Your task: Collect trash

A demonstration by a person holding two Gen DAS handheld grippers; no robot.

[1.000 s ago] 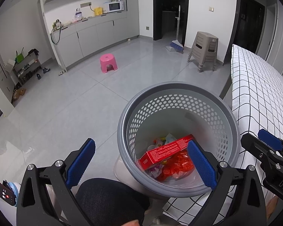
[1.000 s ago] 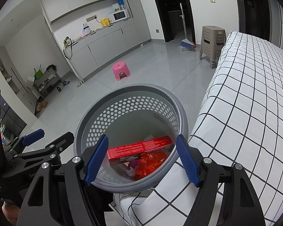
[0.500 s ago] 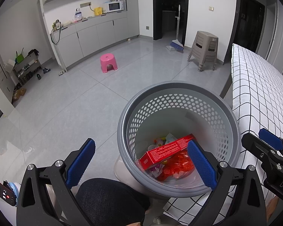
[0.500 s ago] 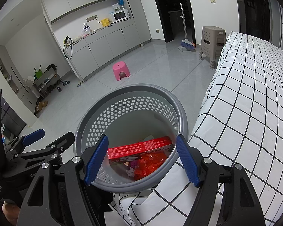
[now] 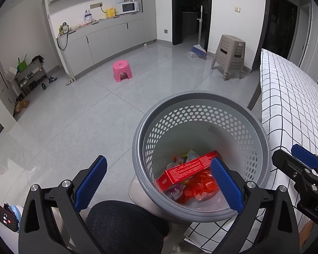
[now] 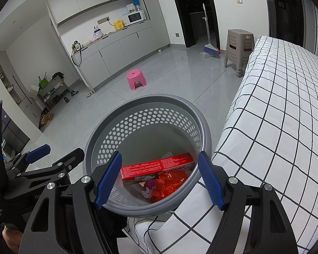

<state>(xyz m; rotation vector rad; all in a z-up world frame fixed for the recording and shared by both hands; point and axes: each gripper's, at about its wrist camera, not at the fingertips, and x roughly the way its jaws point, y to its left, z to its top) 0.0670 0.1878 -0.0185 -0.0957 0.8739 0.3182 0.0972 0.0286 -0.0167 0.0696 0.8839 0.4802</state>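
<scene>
A grey perforated waste basket (image 5: 201,97) (image 6: 146,99) stands beside the checked bed. Inside it lie a long red box (image 5: 186,169) (image 6: 156,166), a crumpled red wrapper (image 5: 201,184) (image 6: 167,184) and smaller scraps. My left gripper (image 5: 159,184) hovers over the basket's near left rim, jaws wide apart, nothing between the blue pads (image 5: 91,182). My right gripper (image 6: 159,180) hangs above the basket's near rim, open and empty as well. Each gripper shows at the edge of the other's view: the right gripper (image 5: 303,165), the left gripper (image 6: 44,158).
A bed with a white black-checked cover (image 6: 275,127) borders the basket on the right. A dark knee (image 5: 125,226) is below the left gripper. A pink stool (image 5: 122,71), stacked brown stools (image 5: 231,55) and a broom (image 5: 198,50) stand on the grey tiled floor. A phone (image 5: 2,213) lies at the lower left.
</scene>
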